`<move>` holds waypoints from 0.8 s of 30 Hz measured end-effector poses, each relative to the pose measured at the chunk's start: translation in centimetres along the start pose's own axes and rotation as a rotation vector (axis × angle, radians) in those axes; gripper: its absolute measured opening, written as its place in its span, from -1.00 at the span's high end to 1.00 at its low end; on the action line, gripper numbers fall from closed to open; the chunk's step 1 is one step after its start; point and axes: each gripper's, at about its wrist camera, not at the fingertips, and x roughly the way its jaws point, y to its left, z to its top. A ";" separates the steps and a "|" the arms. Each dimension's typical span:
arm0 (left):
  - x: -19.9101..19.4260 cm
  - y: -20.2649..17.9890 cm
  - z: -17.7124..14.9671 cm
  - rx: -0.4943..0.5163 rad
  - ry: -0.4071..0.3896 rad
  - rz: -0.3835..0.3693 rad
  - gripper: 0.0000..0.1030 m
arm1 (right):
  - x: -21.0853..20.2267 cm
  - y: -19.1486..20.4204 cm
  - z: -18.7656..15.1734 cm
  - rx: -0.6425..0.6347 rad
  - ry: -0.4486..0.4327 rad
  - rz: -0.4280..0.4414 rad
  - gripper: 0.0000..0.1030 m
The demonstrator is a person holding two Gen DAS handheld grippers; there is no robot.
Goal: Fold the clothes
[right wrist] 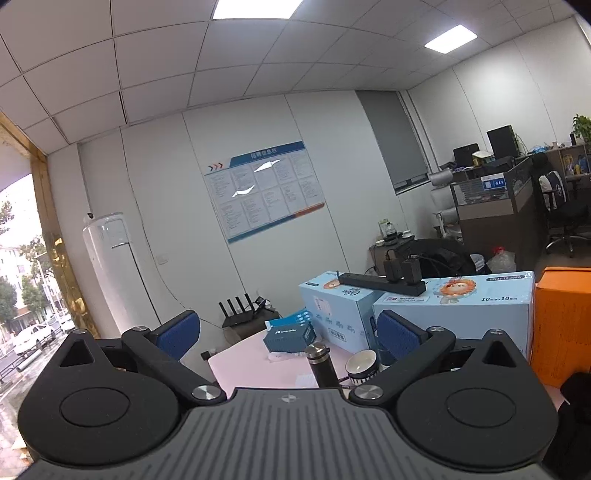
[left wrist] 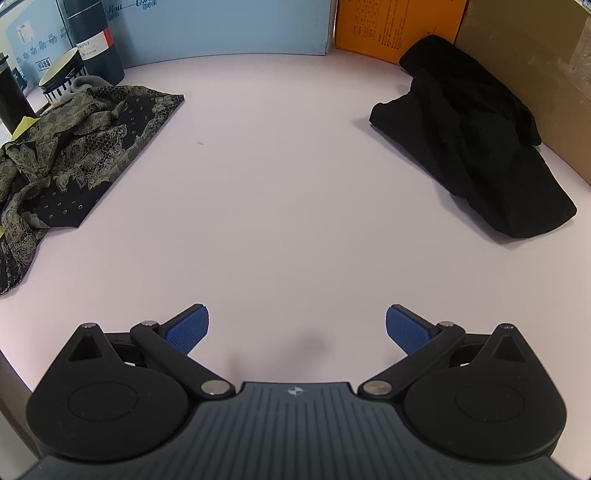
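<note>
A crumpled black garment with a pale lace-like print [left wrist: 74,147] lies at the left of the pale pink table [left wrist: 277,184]. A folded plain black garment [left wrist: 476,147] lies at the right, against the boxes. My left gripper [left wrist: 297,325] hovers over the near middle of the table, open, blue pads wide apart and nothing between them. My right gripper [right wrist: 288,332] is open too and raised, pointing across the room over the table's far end. A dark edge of black cloth [right wrist: 576,391] shows at the lower right of the right wrist view.
Light blue boxes [left wrist: 229,29], an orange box [left wrist: 391,26] and a brown carton [left wrist: 535,74] line the table's back. A striped mug [left wrist: 62,77], a dark canister [left wrist: 96,40] and a black bottle [right wrist: 323,365] stand at the back left. A power strip [right wrist: 384,282] lies on the boxes.
</note>
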 end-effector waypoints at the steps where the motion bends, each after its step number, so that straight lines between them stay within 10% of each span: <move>1: 0.0 0.1 0.0 -0.002 -0.003 0.001 -1.00 | 0.1 -0.2 -0.1 0.012 0.004 -0.012 -1.00; 11: 0.2 2.1 -0.3 -0.066 -0.021 0.039 -1.00 | 3.2 -3.1 -1.8 0.097 0.030 -0.025 -1.00; 17: 0.2 6.2 -0.6 -0.170 -0.069 0.149 -1.00 | 5.7 -13.5 -7.3 0.244 0.121 0.012 -1.00; 20: 0.5 8.8 -1.1 -0.203 -0.059 0.207 -1.00 | 5.6 -21.3 -12.7 0.291 0.106 -0.095 -1.00; 24: 0.5 11.6 -1.5 -0.218 -0.059 0.260 -1.00 | 3.5 -31.3 -22.0 0.183 0.054 -0.480 -1.00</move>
